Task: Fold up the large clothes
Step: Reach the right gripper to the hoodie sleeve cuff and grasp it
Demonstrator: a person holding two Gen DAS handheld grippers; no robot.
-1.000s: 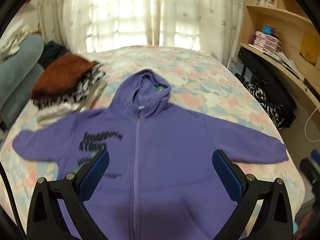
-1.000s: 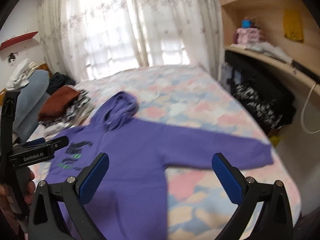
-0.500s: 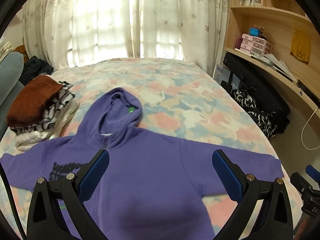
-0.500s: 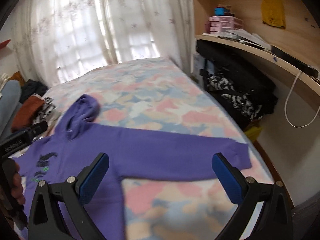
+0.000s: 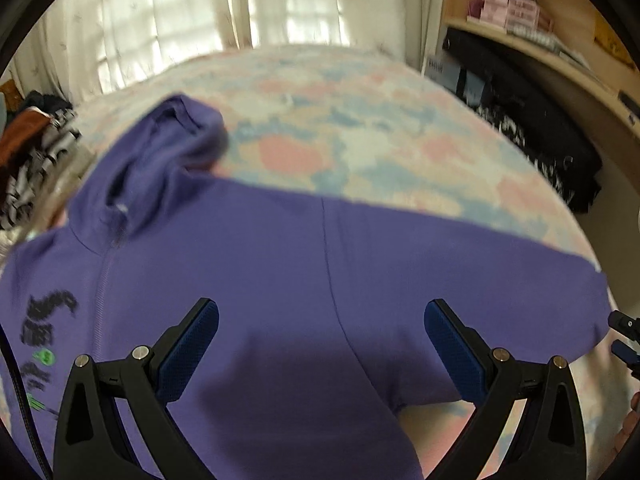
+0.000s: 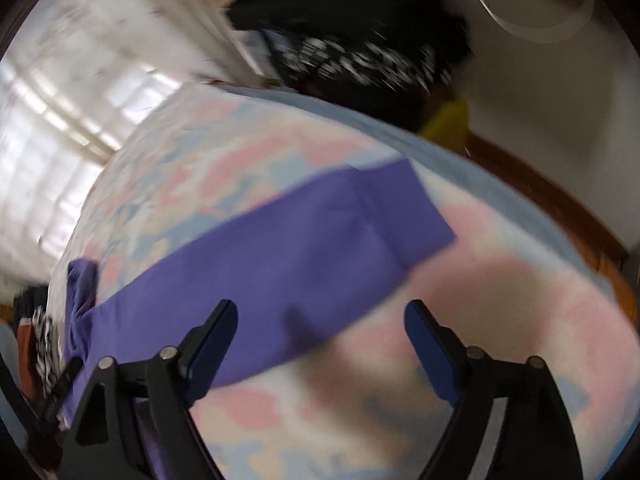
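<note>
A purple zip hoodie (image 5: 260, 272) lies flat on the bed, hood toward the window, sleeves spread. My left gripper (image 5: 320, 316) hovers open over its chest near the right shoulder seam, nothing between the blue pads. In the right wrist view the hoodie's right sleeve (image 6: 280, 248) runs across the bed to its cuff (image 6: 416, 208). My right gripper (image 6: 320, 316) is above the sleeve's lower edge; its jaws are closing, with no cloth between the pads. The picture there is blurred and tilted.
The bed (image 5: 360, 128) has a pink, blue and cream cover. A pile of folded clothes (image 5: 32, 160) sits at its left side. Black bags (image 5: 540, 140) lie under a wooden shelf on the right. A curtained window (image 5: 240, 12) stands behind.
Both grippers have dropped closer to the hoodie and shifted right. The right gripper's view has rolled, and its jaws have narrowed a little.
</note>
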